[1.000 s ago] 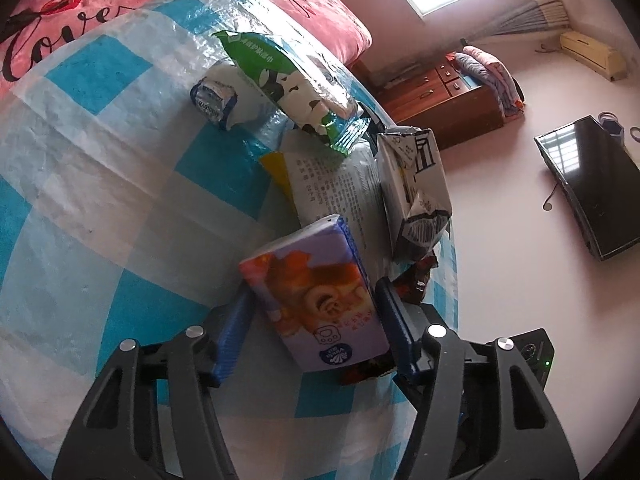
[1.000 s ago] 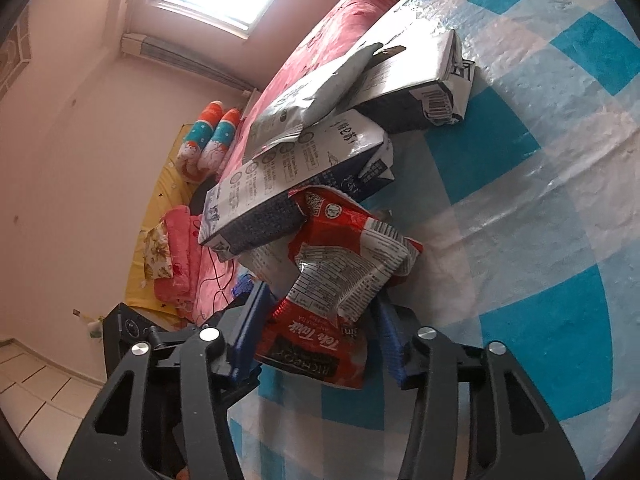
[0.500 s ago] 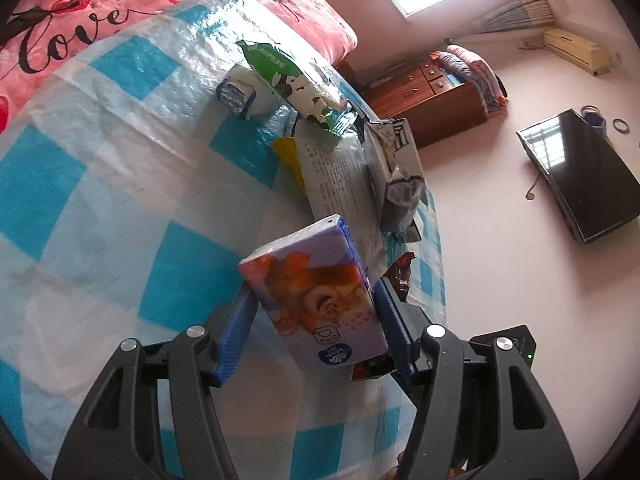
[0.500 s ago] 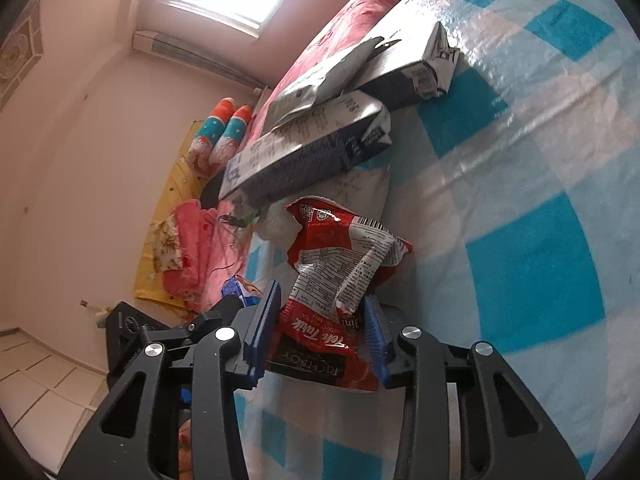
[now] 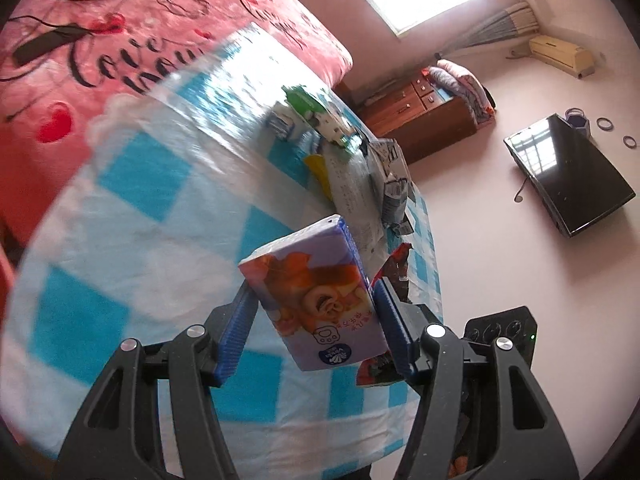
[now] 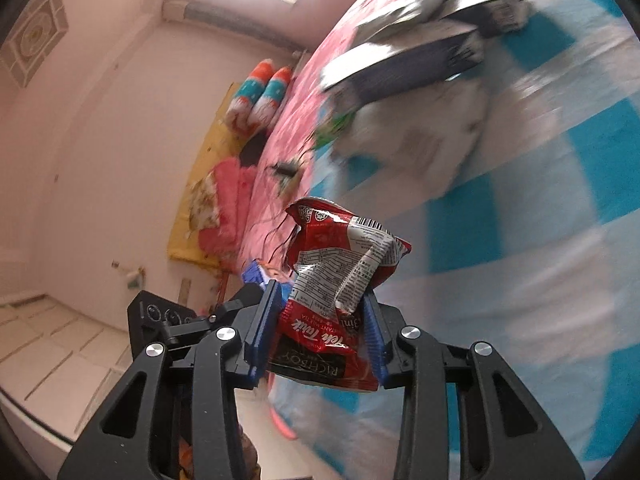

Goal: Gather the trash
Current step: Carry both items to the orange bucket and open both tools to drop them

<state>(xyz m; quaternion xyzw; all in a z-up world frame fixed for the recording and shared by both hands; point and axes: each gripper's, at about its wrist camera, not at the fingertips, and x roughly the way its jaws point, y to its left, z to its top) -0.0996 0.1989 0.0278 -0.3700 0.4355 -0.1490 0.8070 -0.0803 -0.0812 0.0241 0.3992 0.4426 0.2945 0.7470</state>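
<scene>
Clamped between the blue pads of the left tool (image 5: pixel 314 312) is a purple tissue pack (image 5: pixel 316 296) with a cartoon print, held up off the blue-and-white checkered sheet (image 5: pixel 132 240) that covers the bed. Just behind its right pad shows the red edge of the snack wrapper (image 5: pixel 396 268). Further along the sheet lie a printed paper sheet (image 5: pixel 352 192), a grey crumpled carton (image 5: pixel 394 188), a green-and-white snack bag (image 5: pixel 320 114) and a small blue-and-white cup (image 5: pixel 282 122) beside it. The pink blanket (image 5: pixel 80 32) with black lettering spreads beyond the checkered sheet. Off the bed stand a wooden dresser (image 5: pixel 420 116) and a dark television (image 5: pixel 568 172). The right tool (image 6: pixel 320 332) is likewise clenched, gripping a crumpled red snack wrapper (image 6: pixel 340 272) lifted clear of the checkered sheet (image 6: pixel 560 240). Beyond it, blurred, lie dark milk cartons (image 6: pixel 408 60) stacked on one another with a white paper (image 6: pixel 420 140) below them. To the left are the pink blanket (image 6: pixel 288 120), two orange-and-teal bolsters (image 6: pixel 260 92), and a bit of the blue tissue pack (image 6: pixel 256 272) beside the left pad.
</scene>
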